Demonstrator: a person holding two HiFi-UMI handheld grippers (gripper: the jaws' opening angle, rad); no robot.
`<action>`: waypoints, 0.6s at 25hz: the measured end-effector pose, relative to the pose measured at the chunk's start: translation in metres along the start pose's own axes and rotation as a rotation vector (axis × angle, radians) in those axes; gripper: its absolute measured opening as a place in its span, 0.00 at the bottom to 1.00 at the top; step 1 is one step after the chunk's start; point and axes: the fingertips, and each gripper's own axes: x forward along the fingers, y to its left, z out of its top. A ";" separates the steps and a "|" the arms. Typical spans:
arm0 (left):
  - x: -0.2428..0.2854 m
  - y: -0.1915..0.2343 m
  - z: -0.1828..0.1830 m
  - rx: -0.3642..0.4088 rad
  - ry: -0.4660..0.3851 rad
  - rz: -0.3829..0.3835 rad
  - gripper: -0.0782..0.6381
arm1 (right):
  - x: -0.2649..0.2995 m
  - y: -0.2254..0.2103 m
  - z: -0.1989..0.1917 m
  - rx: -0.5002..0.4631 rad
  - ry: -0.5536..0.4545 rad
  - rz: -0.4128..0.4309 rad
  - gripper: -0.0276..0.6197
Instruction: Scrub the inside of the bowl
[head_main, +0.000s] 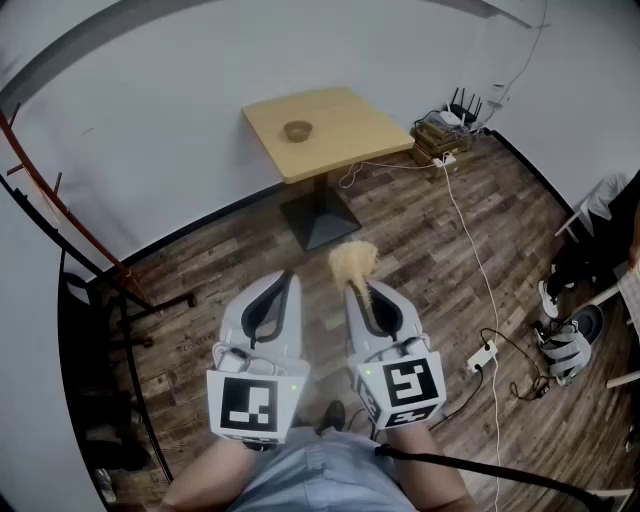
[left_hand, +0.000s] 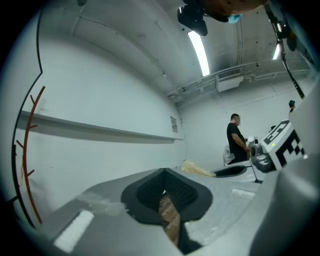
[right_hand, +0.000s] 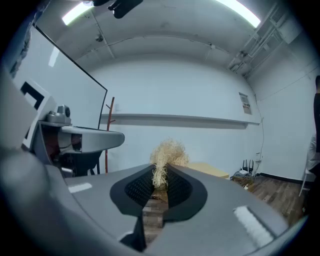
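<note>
- Head view: a small round tan bowl (head_main: 298, 130) is seen on a square light-wood table with a black pedestal base (head_main: 345, 140), well apart from both grippers, which are held low in front of the person over the dark plank floor (head_main: 420, 230).
- The right gripper (head_main: 358, 285) is seen pinching a pale straw-coloured tuft of fibrous scrubber (head_main: 352, 262). In the right gripper view only the lower strands are caught between the pads, and the bushy head stands free above the tips.
- The left gripper (head_main: 285, 280) is pressed together on nothing. In the left gripper view only a sliver of floor shows below the meeting pads.
- Scrubbing is judged not yet begun, since the table has still to be reached.
- Risk: the tuft could be dragged out of the jaws once it is pressed against the bowl's wall, because so few strands are gripped.
- Risk: the bowl looks light and stands loose (nothing braces it), so it could be pushed across the tabletop or tipped unless its rim is steadied. For that the left jaws would have to be opened first.
- Risk: a thin white cable (head_main: 470, 250) trails over the floor on the right and could be caught underfoot if the approach drifts that way.
</note>
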 end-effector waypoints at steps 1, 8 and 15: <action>0.001 -0.001 0.000 0.001 -0.001 0.002 0.14 | 0.000 -0.001 0.000 0.000 0.000 0.001 0.11; 0.006 -0.007 -0.004 0.016 0.016 0.002 0.14 | 0.001 -0.009 -0.004 0.012 -0.003 0.008 0.11; 0.020 -0.013 -0.008 0.019 0.020 0.009 0.14 | 0.007 -0.021 -0.010 0.025 0.000 0.021 0.11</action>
